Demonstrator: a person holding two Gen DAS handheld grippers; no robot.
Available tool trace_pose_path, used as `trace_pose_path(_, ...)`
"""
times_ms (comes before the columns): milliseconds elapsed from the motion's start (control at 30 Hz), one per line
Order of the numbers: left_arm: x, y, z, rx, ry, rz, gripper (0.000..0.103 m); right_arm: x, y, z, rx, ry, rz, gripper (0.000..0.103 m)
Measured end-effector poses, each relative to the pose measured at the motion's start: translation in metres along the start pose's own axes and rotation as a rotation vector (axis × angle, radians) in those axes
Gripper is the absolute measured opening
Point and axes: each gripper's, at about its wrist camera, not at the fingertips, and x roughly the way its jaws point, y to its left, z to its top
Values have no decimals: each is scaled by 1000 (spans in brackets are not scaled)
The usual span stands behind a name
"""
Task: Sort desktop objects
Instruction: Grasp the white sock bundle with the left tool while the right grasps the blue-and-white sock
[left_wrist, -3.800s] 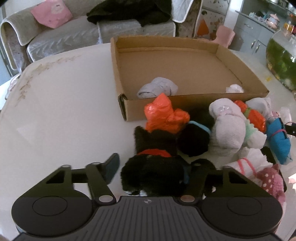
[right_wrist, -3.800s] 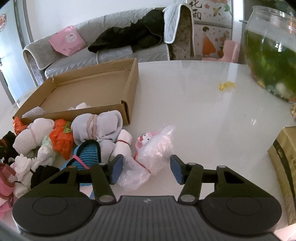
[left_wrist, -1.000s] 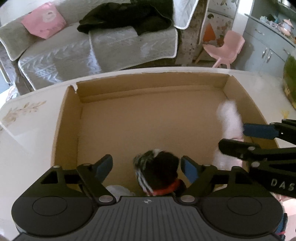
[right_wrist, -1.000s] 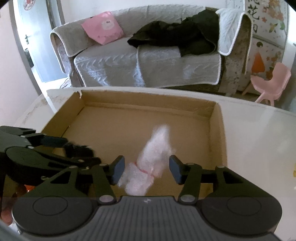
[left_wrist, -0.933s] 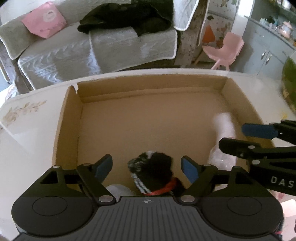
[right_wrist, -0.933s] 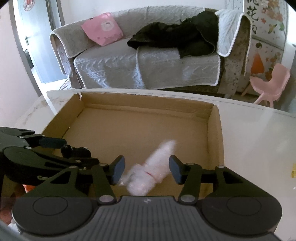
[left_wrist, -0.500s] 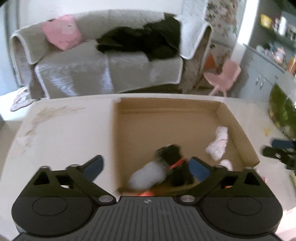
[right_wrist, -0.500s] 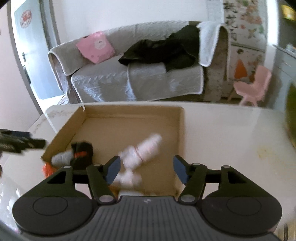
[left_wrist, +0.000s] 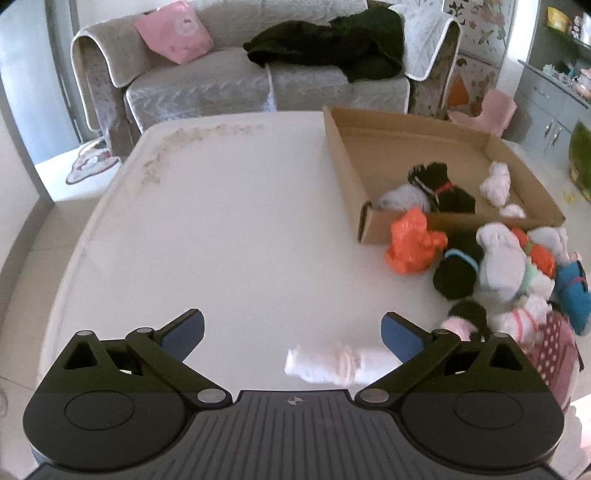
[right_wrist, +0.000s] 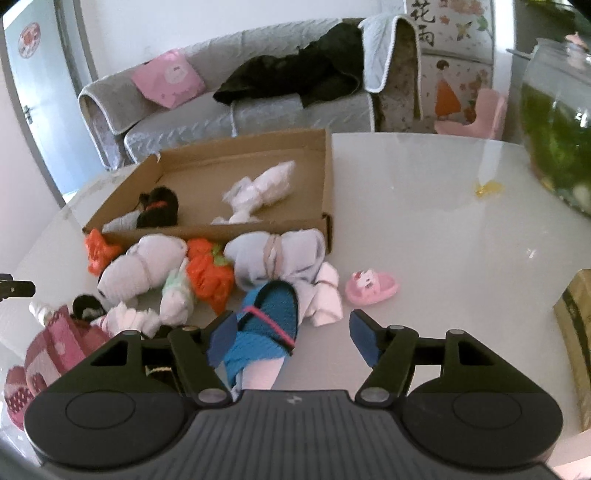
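One blue sock bundle (right_wrist: 271, 325) lengthwise between right gripper (right_wrist: 291, 338)

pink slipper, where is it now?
Right wrist view: the pink slipper lies on the table, right of the sock pile, just beyond the open right gripper.

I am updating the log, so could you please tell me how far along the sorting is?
Done: a black bundle, a grey one and a white one lie in the cardboard box.
In hand: nothing; the left gripper and right gripper are open.
Left: the pile in front of the box, including the blue bundle.
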Motion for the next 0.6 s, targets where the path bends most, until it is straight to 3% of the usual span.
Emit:
trace_pose_path(267,4,9,-25,-142,41,-6,103,5,7,-11,-11,-9,-1,68)
trace_pose_path(500,15,3,-35,-148,58,8,103,9,24,-21,-55,-7,4,70)
trace_pose_path(600,18,-3,-36,-93,47,24,103,11,30,-25,-85,-4,11,70)
